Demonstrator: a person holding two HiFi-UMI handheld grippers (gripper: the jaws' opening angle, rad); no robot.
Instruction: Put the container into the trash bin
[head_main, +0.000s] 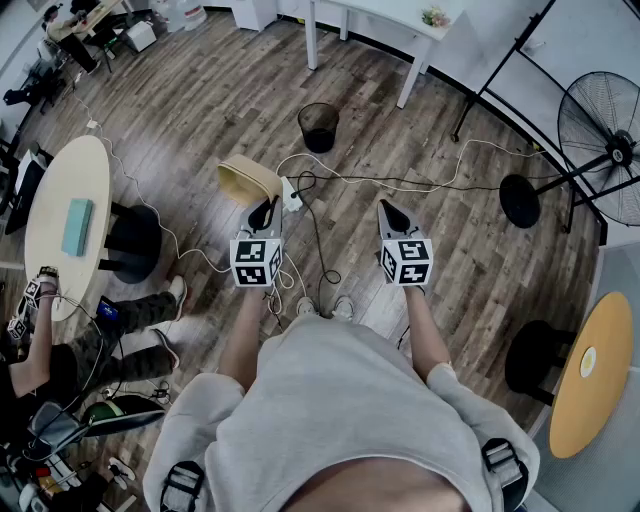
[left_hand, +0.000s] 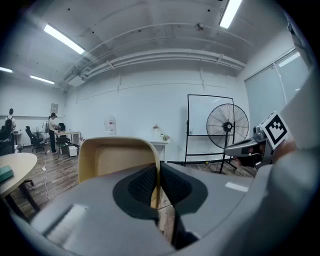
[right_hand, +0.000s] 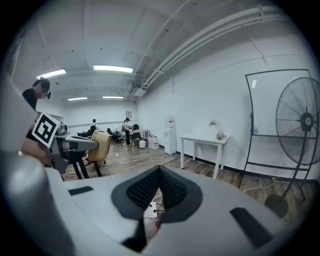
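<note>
One tan moulded-fibre container (head_main: 248, 180) is clamped by its wall in the left gripper (head_main: 264, 212), mid-carry; right gripper (head_main: 389, 212) clenched, empty (idle); next: advance over the black mesh trash bin (head_main: 318, 125) ahead, then release

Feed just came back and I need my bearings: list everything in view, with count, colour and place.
container: 1, tan, held up front-left
trash bin: 1, black mesh, on the floor ahead
power strip: 1, white, floor, among cables
beige round table: 1, left
flat object: 1, teal, on that table
orange round table: 1, right
fan: 1, black, far right
white table: 1, far wall
seated person: 1, left
left hand-held gripper: grey, shut on the container's wall
right hand-held gripper: grey, shut, empty
</note>
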